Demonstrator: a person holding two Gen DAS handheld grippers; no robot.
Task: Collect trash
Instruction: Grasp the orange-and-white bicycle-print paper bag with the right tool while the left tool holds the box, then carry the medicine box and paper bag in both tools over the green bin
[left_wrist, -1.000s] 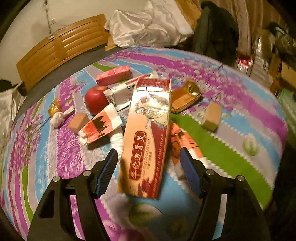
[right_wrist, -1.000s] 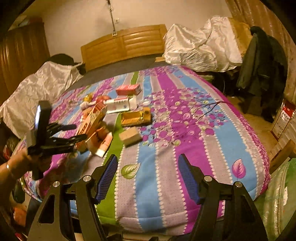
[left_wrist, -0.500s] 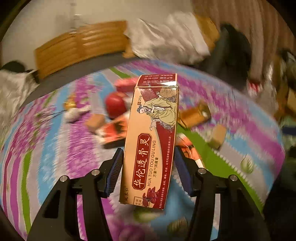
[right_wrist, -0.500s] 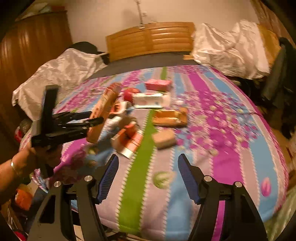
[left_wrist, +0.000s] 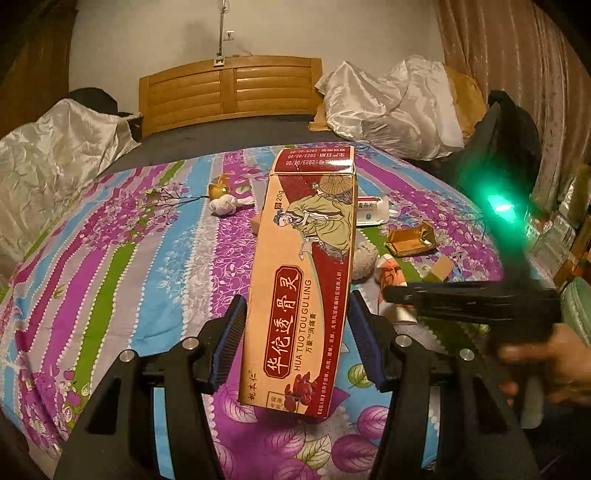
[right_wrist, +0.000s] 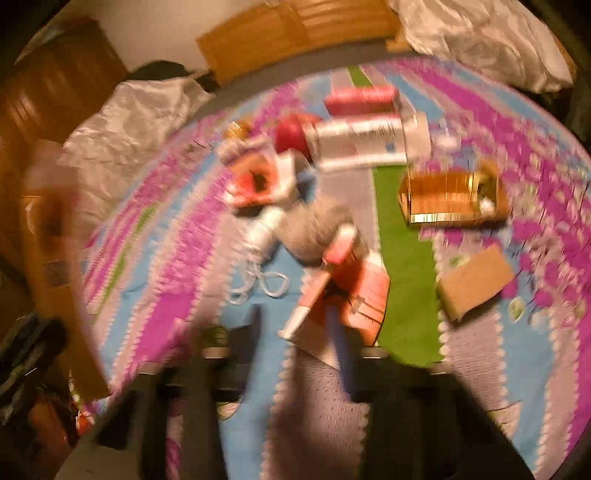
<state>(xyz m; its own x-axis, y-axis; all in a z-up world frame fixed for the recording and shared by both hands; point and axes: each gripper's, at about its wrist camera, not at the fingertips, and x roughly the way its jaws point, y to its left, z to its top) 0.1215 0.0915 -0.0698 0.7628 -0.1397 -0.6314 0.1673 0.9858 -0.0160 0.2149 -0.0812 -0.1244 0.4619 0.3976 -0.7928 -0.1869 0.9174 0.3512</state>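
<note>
My left gripper (left_wrist: 295, 343) is shut on a long orange and red carton (left_wrist: 306, 273) and holds it upright above the striped bedspread (left_wrist: 110, 266). My right gripper (right_wrist: 299, 332) is blurred by motion and hovers low over an orange and white wrapper (right_wrist: 347, 291); its jaws stand apart. From the left wrist view the right gripper (left_wrist: 399, 293) reaches in from the right. Other trash lies on the bed: a gold box (right_wrist: 450, 195), a white carton (right_wrist: 365, 144), a pink box (right_wrist: 360, 99), a brown cardboard piece (right_wrist: 474, 282).
A red apple (right_wrist: 291, 134) lies beside the white carton. A crumpled tissue (left_wrist: 223, 205) and a grey ball (right_wrist: 317, 229) lie on the bed. The wooden headboard (left_wrist: 229, 88) stands at the back, white bedding (left_wrist: 391, 99) at the right.
My left gripper closed on the long carton and lifted it off the bed. My right gripper swung left and down toward the pile of trash.
</note>
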